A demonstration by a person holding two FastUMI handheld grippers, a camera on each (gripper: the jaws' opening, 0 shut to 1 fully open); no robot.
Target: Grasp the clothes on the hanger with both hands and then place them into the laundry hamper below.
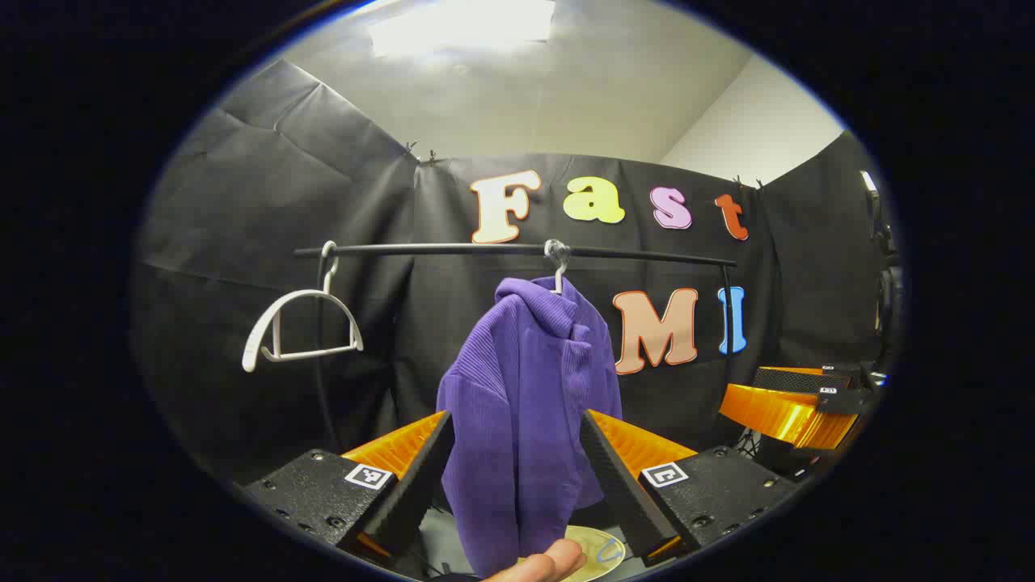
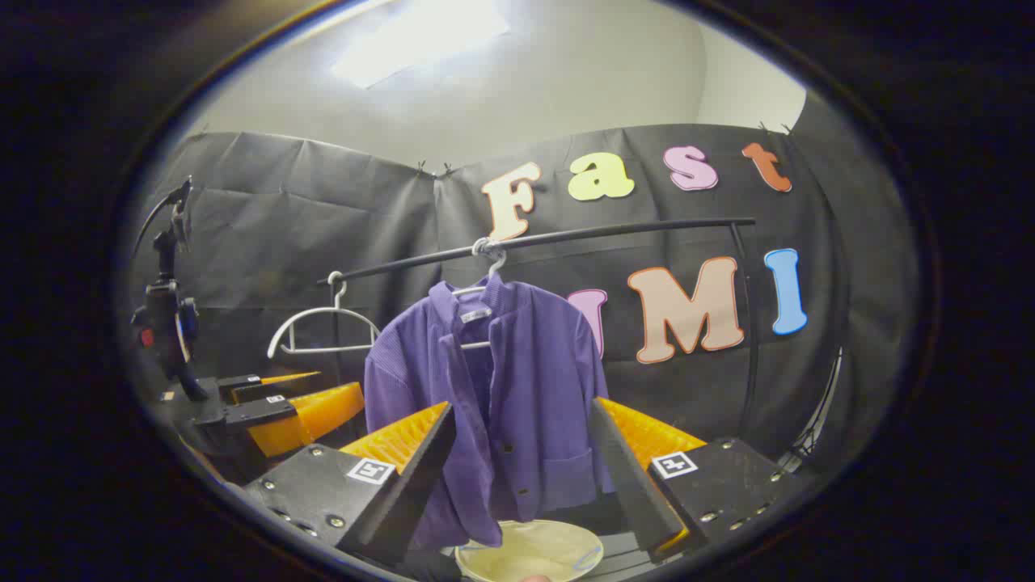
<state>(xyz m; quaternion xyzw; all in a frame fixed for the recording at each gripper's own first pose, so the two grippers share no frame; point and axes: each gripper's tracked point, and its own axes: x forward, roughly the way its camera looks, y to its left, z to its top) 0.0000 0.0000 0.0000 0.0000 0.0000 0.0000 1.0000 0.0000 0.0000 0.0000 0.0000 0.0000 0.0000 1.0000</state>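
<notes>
Purple corduroy shirt [image 2: 493,388] hangs from a white hanger [image 2: 485,275] on the black rail [image 2: 550,237]; the right gripper view shows its buttoned front, the left gripper view its side. Both the left hand-held gripper [image 1: 517,477] and the right hand-held gripper [image 2: 521,477] are spread apart, short of the shirt. A cream hamper rim [image 2: 530,558] lies below the shirt.

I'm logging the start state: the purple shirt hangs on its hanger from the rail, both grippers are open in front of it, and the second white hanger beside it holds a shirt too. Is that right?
Not quite. The second white hanger is bare; the right gripper view shows nothing on it. The rest holds: the purple shirt hangs from the rail, and the left gripper and right gripper are open before it.
</notes>
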